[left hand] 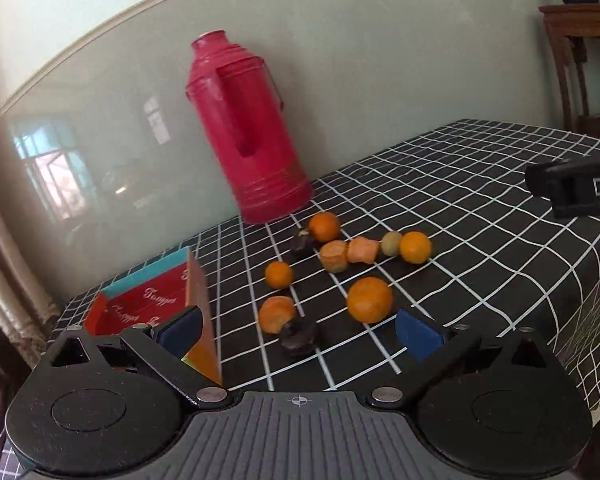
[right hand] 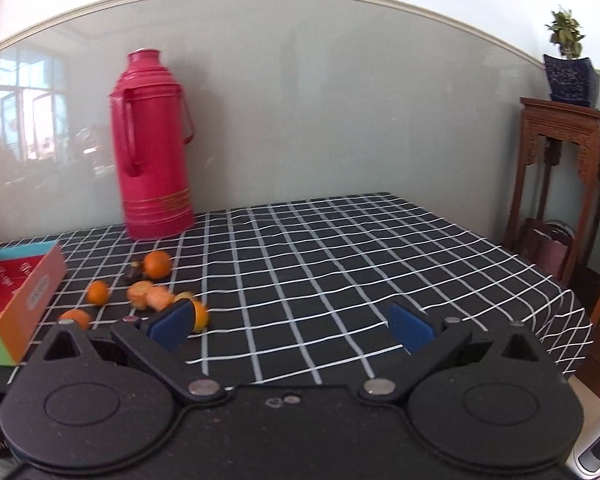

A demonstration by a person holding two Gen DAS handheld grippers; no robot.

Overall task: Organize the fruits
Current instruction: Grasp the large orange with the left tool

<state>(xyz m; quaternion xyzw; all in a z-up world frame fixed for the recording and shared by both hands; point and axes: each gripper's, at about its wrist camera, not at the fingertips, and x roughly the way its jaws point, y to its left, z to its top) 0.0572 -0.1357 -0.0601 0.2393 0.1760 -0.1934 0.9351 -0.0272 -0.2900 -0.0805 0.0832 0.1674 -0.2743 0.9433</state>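
The left claw [left hand: 299, 334] stands wide, its blue pads [left hand: 414, 334] far apart and holding nothing, touching nothing. It hangs above the near edge of the counter [left hand: 480, 200], which wears a black cloth with a white grid. Just ahead of it lie the fruits in a loose scatter: a large orange [left hand: 369, 299] nearest the right pad, a halved orange piece [left hand: 277, 313] touching a dark fruit [left hand: 299, 338], a small orange [left hand: 279, 275], and farther back more oranges, two cut pieces [left hand: 363, 250] and a small green fruit [left hand: 391, 243]. A red open box [left hand: 148, 300] sits to the left, beside the left pad. A tall pink thermos [left hand: 244, 132] stands upright at the wall.

The right claw [right hand: 292, 327] is likewise spread wide and empty, over bare cloth, with the fruits off to its left.
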